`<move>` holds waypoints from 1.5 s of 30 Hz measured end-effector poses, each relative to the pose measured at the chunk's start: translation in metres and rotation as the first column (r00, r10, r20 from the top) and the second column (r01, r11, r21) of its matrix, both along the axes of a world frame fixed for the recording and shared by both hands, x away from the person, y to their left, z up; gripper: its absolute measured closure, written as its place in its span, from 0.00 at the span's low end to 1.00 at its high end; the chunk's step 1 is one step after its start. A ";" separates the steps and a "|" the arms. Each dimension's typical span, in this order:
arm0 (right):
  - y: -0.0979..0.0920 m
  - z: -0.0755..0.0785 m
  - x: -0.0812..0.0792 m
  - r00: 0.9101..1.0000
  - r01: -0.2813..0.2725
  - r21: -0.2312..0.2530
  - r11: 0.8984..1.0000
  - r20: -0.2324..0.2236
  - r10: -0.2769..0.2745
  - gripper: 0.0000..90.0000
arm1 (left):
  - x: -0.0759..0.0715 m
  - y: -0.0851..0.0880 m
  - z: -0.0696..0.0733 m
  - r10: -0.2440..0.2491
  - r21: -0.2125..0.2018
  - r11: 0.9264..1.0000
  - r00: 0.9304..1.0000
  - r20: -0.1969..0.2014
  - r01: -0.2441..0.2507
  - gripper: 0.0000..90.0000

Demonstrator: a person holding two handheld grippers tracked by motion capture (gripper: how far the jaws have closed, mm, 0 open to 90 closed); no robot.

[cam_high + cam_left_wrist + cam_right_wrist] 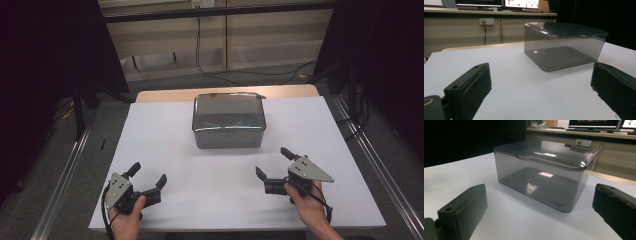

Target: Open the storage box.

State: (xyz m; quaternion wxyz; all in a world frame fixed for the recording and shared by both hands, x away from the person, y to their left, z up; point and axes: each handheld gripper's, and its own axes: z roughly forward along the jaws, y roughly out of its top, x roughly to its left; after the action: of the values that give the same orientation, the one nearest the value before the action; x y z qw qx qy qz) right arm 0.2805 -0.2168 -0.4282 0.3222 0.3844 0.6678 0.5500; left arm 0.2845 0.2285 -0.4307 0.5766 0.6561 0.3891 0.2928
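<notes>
A smoky grey see-through box (228, 120) with its lid on stands at the middle back of the white table top (165, 125). Through its walls it looks empty. My left gripper (148, 175) rests open near the front left edge, held by a hand. My right gripper (273, 164) is open at the front right, nothing between its jaws. In the left gripper view the box (564, 45) sits ahead to the right, well beyond the left gripper (541, 82). In the right gripper view the box (541, 175) is closer, straight ahead of the right gripper (539, 205).
The white top lies on a wooden table (160, 95) whose back edge shows behind the box. Metal rails (60, 175) run along both sides on the floor. Cables (210, 70) and a wooden cabinet stand beyond. Monitors (499, 3) sit on a far counter.
</notes>
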 end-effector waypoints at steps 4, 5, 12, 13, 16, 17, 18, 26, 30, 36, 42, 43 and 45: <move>0.011 0.002 0.006 1.000 -0.018 -0.013 1.000 0.005 0.018 0.00 | 0.001 -0.001 0.000 0.000 0.002 1.000 1.000 -0.004 0.000 0.04; 0.013 0.002 0.008 1.000 -0.025 -0.018 1.000 0.004 0.025 0.00 | 0.001 -0.001 0.000 -0.003 0.001 1.000 1.000 -0.004 0.003 0.04; 0.027 0.006 0.020 0.998 -0.059 -0.009 0.998 0.018 0.059 0.00 | 0.001 0.001 0.000 0.005 0.003 1.000 1.000 0.001 -0.005 0.04; 0.027 0.006 0.020 0.998 -0.059 -0.009 0.998 0.018 0.059 0.00 | 0.001 0.001 0.000 0.005 0.003 1.000 1.000 0.001 -0.005 0.04; 0.035 0.010 0.028 0.997 -0.066 -0.010 0.998 0.037 0.066 0.00 | 0.001 0.002 0.000 0.010 0.008 1.000 1.000 0.002 -0.010 0.04; 0.037 0.010 0.030 0.997 -0.067 -0.012 0.998 0.039 0.067 0.00 | 0.001 0.001 0.000 0.012 0.007 1.000 1.000 0.003 -0.012 0.04; 0.039 0.010 0.032 0.997 -0.066 -0.019 0.998 0.037 0.067 0.00 | 0.002 0.001 0.000 0.011 0.008 1.000 1.000 0.002 -0.011 0.04; 0.047 0.012 0.045 0.995 -0.071 -0.068 0.995 0.066 0.075 0.00 | 0.002 0.001 -0.001 0.011 0.013 1.000 1.000 -0.002 -0.011 0.04; 0.048 0.013 0.055 0.995 -0.058 -0.090 0.994 0.073 0.065 0.00 | 0.003 0.001 -0.001 0.009 0.014 1.000 1.000 -0.004 -0.009 0.04; 0.053 0.015 0.063 0.993 -0.037 -0.153 0.988 0.104 0.053 0.01 | 0.003 0.002 -0.001 0.008 0.016 1.000 1.000 -0.005 -0.008 0.04; 0.060 0.018 0.070 0.987 -0.005 -0.248 0.969 0.156 0.045 0.03 | 0.003 0.002 -0.001 0.012 0.015 1.000 1.000 -0.002 -0.012 0.04; 0.060 0.018 0.070 0.987 -0.005 -0.248 0.969 0.156 0.045 0.03 | 0.003 0.002 -0.001 0.012 0.015 1.000 1.000 -0.002 -0.012 0.04; 0.062 0.017 0.072 0.980 0.014 -0.283 0.959 0.193 0.043 0.04 | 0.003 0.003 -0.001 0.011 0.018 1.000 1.000 -0.004 -0.011 0.04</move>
State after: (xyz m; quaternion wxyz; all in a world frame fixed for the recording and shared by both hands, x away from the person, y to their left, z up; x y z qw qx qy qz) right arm 0.3529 -0.1549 -0.4113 0.4344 0.2731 0.7070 0.4867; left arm 0.2877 0.2313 -0.4315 0.5682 0.6598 0.3910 0.2982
